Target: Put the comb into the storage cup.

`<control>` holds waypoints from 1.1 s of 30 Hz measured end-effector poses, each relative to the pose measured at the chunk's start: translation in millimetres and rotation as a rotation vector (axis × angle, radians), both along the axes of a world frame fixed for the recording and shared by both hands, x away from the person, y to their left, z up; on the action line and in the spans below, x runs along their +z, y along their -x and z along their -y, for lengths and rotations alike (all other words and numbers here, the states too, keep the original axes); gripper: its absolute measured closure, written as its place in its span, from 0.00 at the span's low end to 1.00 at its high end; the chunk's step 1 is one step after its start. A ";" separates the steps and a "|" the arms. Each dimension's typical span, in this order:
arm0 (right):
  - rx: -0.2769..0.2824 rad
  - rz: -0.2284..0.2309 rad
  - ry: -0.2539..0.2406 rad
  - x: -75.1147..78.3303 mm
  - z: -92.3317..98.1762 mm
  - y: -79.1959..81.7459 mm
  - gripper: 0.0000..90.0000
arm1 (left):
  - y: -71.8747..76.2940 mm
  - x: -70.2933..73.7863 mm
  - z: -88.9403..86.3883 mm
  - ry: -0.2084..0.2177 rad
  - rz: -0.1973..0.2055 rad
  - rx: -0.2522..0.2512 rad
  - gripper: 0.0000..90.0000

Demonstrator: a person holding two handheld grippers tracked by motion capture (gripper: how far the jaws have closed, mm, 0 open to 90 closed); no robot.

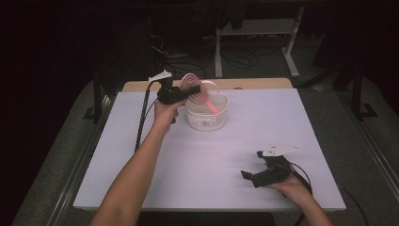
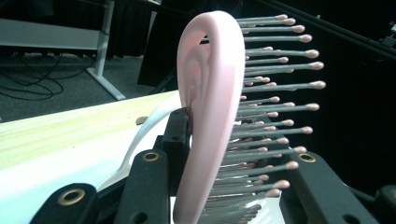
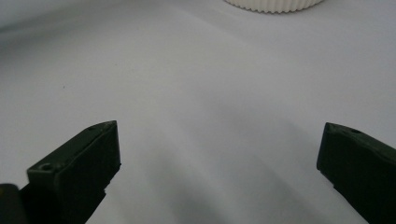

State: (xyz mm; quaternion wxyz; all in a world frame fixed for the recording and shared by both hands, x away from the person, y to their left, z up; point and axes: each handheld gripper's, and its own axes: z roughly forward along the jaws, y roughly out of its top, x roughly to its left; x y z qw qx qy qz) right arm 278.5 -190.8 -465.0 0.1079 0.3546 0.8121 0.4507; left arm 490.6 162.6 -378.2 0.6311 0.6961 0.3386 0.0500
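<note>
A pink hairbrush [image 1: 192, 85] is clamped by its head between the jaws of the left hand-held gripper [image 1: 181, 92], held above the far left part of the white table [image 1: 141, 155]. Its handle slants down into a white ribbed basket [image 1: 207, 118] standing on the table just beside that gripper. In the left gripper view the brush head [image 2: 212, 107] is seen edge-on, its bristles pointing to the right. The right hand-held gripper [image 1: 251, 165] is rested near the table's near right edge, well apart from the basket, with its jaws spread apart around nothing.
</note>
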 end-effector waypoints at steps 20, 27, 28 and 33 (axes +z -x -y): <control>0.003 -0.002 0.001 -0.5 -0.5 -0.4 0.00 | -1.9 -10.1 -5.0 -0.023 -0.024 0.005 0.71; 0.004 -0.005 0.003 -1.0 -0.6 -0.7 0.00 | -3.5 -13.1 -11.6 -0.047 -0.023 0.024 0.69; 0.004 -0.004 0.003 -1.0 -0.6 -0.7 0.00 | -3.7 -13.4 -12.4 -0.052 -0.023 0.027 0.69; 0.005 -0.004 0.003 -1.1 -0.7 -0.9 0.00 | -4.3 -14.2 -13.8 -0.055 -0.021 0.033 0.68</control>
